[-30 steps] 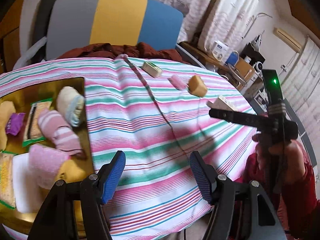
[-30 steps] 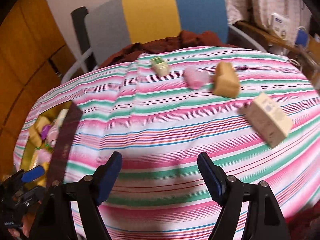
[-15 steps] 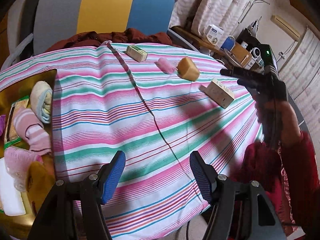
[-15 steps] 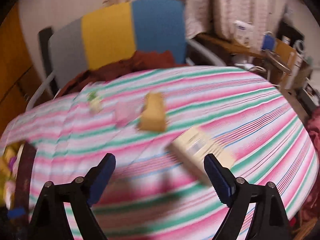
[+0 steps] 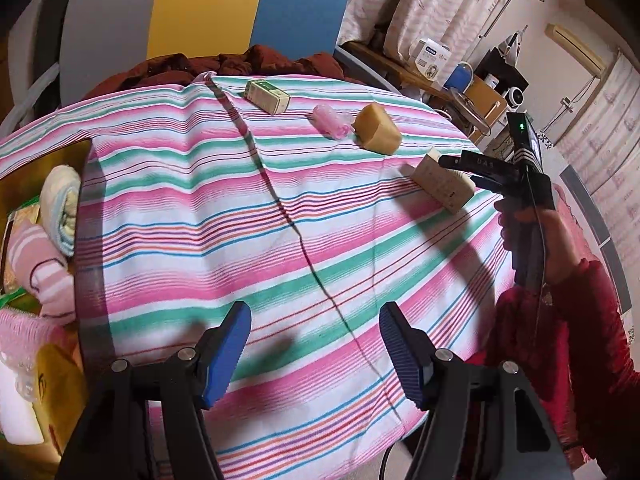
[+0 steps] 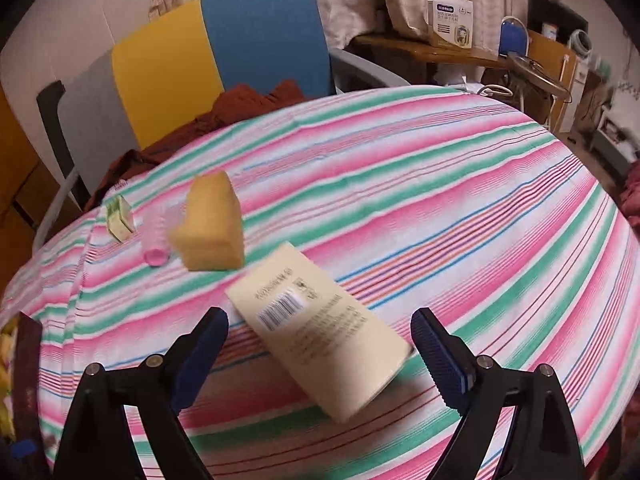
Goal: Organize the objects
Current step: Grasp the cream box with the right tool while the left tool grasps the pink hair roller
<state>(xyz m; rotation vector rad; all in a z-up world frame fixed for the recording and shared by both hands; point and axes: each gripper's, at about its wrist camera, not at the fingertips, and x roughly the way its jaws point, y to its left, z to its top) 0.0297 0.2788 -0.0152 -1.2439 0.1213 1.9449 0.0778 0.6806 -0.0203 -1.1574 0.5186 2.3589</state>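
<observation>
Tongs on both sides are spread wide and hold nothing. The right tongs [image 6: 318,354] straddle a cream box [image 6: 320,336] (barcode up) lying near the bench's [image 6: 440,184] right edge. Just beyond the box sit a sponge [image 6: 210,230], a pink roll [image 6: 156,236] and a green carton [image 6: 119,219], in a row toward the far edge. The left tongs [image 5: 316,346] hover over bare striped cloth [image 5: 192,216] by the near edge. A tray [image 5: 24,172] of rolled towels [image 5: 60,204] sits at the left edge.
</observation>
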